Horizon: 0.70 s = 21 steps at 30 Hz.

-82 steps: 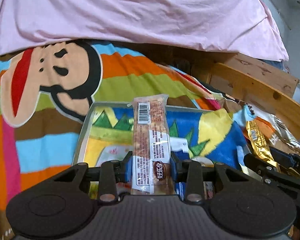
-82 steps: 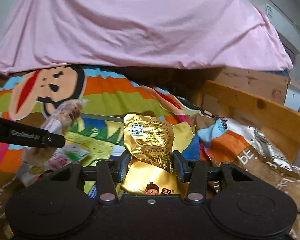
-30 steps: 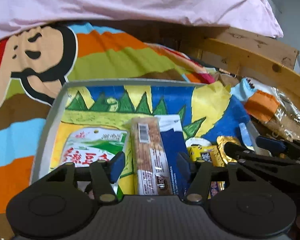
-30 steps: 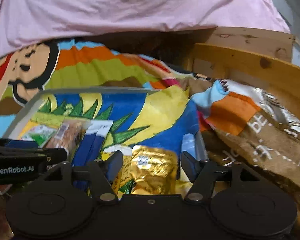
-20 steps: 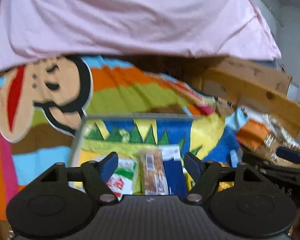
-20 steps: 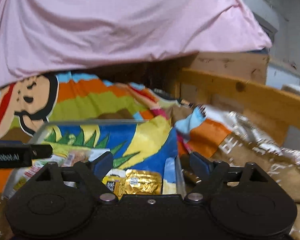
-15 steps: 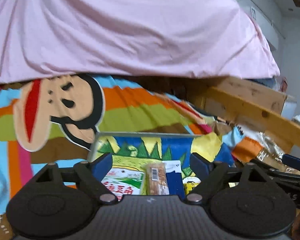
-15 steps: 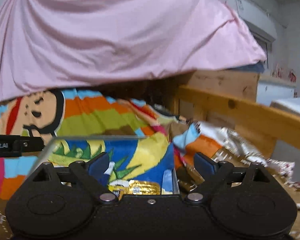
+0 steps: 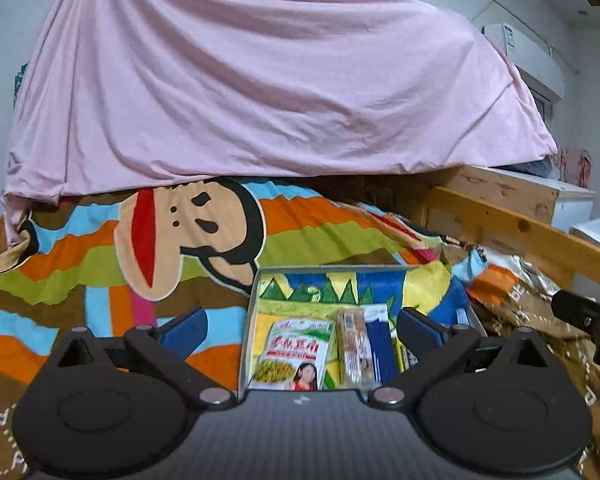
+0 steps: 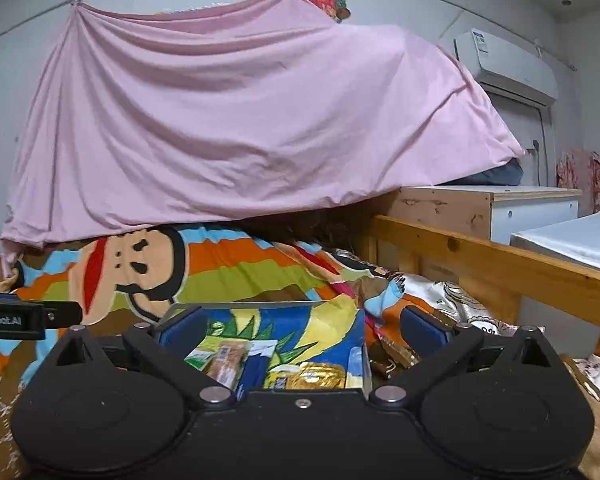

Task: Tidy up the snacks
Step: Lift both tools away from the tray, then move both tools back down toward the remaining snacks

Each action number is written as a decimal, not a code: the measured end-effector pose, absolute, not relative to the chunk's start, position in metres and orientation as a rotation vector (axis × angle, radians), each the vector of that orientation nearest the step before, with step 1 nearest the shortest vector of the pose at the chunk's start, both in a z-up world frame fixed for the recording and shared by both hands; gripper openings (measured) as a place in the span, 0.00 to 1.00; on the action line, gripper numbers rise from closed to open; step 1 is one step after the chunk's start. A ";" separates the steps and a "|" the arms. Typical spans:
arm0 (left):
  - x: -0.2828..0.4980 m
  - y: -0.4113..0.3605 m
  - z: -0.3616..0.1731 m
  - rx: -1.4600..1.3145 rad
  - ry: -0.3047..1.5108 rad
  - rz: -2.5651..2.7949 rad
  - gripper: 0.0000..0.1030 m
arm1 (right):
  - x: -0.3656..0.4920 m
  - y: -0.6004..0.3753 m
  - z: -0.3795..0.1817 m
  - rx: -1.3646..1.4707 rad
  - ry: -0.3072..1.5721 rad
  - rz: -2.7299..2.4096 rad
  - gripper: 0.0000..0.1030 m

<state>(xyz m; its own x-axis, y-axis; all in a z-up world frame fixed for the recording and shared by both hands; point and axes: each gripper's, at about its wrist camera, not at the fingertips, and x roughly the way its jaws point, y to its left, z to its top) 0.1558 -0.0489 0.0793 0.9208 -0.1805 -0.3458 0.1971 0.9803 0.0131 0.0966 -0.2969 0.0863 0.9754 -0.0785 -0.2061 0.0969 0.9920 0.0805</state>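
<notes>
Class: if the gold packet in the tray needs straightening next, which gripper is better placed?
Probably the right gripper: open and empty, with the gold packet straight ahead in the tray.

Both wrist cameras look forward along their own fingers, slightly downward, from just behind the tray (image 9: 256, 280) (image 10: 236, 304); both views share it and the pink sheet (image 9: 280, 88) (image 10: 260, 112) beyond.

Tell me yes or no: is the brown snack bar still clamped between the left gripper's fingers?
No, the left gripper stands wide open, its jaws just opened, and the brown snack bar lies in the tray.
</notes>
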 end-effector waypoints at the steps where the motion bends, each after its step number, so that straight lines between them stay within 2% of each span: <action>1: 0.149 -0.047 0.078 0.048 0.354 -0.195 1.00 | 0.090 -0.294 0.087 0.084 0.202 -0.085 0.99; 8: 0.100 -0.033 0.063 0.076 0.397 -0.186 1.00 | 0.039 -0.279 0.081 0.061 0.213 -0.053 0.99; 21: 0.047 -0.006 0.032 0.028 0.589 -0.169 1.00 | -0.023 -0.252 0.050 0.087 0.340 -0.088 0.99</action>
